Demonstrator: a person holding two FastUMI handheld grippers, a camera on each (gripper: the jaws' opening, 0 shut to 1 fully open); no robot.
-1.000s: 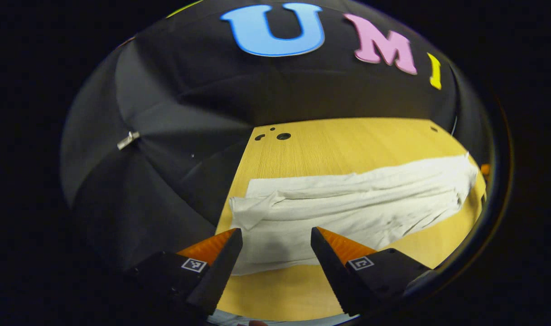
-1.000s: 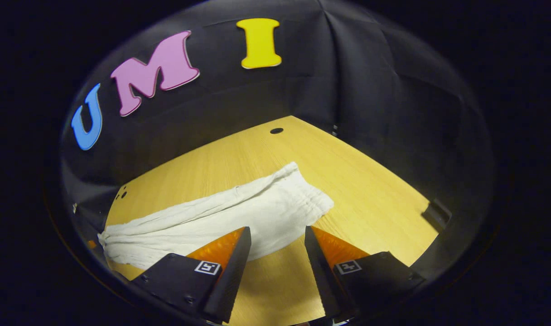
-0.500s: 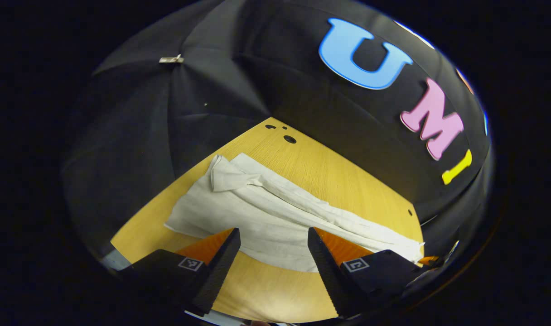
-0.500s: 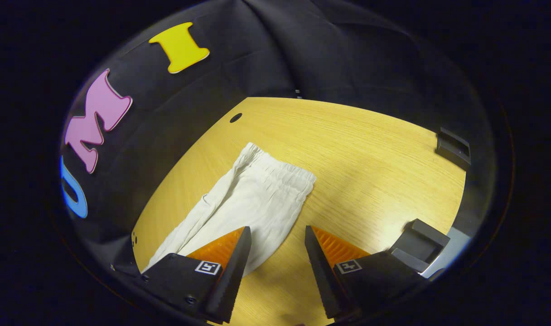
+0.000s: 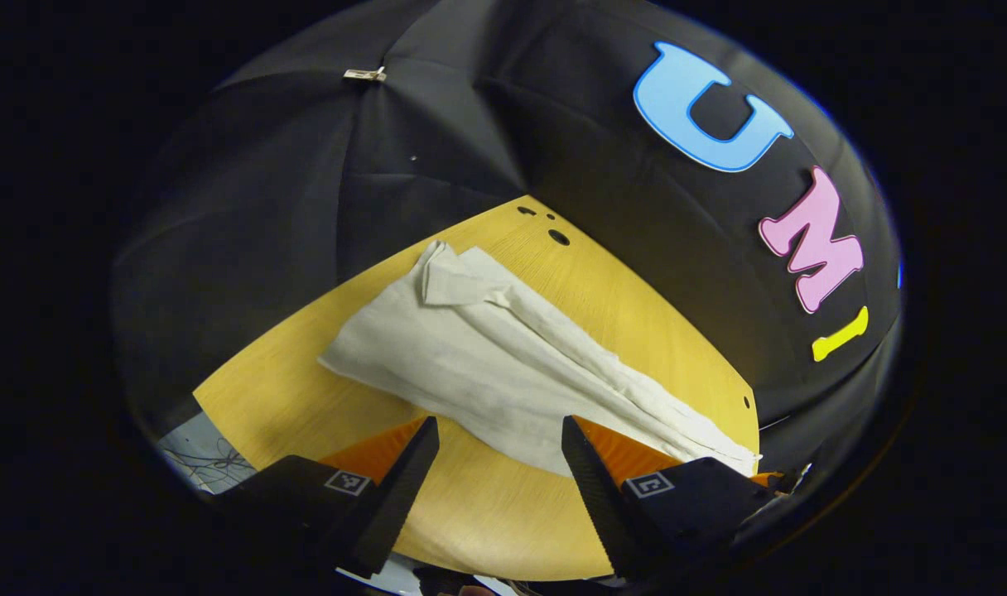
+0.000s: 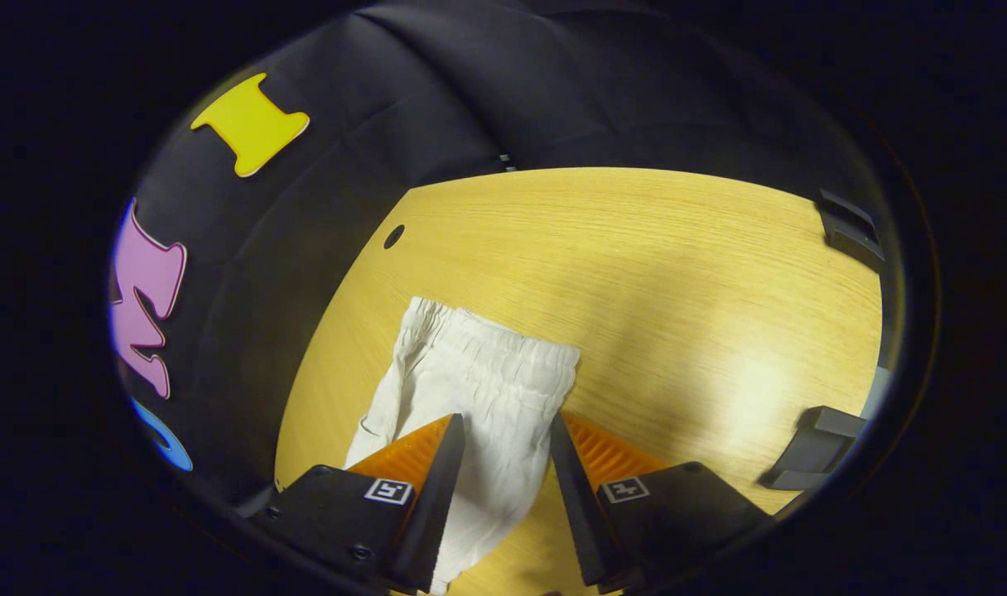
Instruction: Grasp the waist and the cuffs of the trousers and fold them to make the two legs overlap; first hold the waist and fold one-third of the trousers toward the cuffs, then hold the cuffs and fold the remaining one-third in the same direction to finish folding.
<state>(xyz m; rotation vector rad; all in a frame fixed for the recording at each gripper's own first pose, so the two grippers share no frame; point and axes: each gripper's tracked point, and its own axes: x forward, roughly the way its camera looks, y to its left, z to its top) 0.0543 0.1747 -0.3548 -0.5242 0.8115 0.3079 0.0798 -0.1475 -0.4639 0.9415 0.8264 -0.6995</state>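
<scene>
1. Nearest you, your left gripper [image 5: 500, 463] had its jaws spread wide and empty, poised over bare table [image 5: 479, 521] just short of the trousers' near edge.
2. Your right gripper [image 6: 503, 463] also had its jaws apart, somewhat narrower. Cloth lay between them, near the waist, but I could not tell whether either finger touched it; nothing looked pinched.
3. The trousers [image 5: 487, 364] lay flat on the table, stretched long, cuffs [image 5: 437, 285] at the far left in the left gripper view and the gathered waist [image 6: 491, 343] at the far end in the right gripper view.
4. My judgement: the legs looked already laid one over the other, so the lengthwise fold seemed done. Neither third fold had begun. The waist fold came next, then the cuff fold.
5. Counts: one pair of trousers, two grippers, one table.
6. Farther off, dark blocks [image 6: 810, 447] sat at the table's right edge, with small holes [image 5: 558, 237] near its far side.
</scene>
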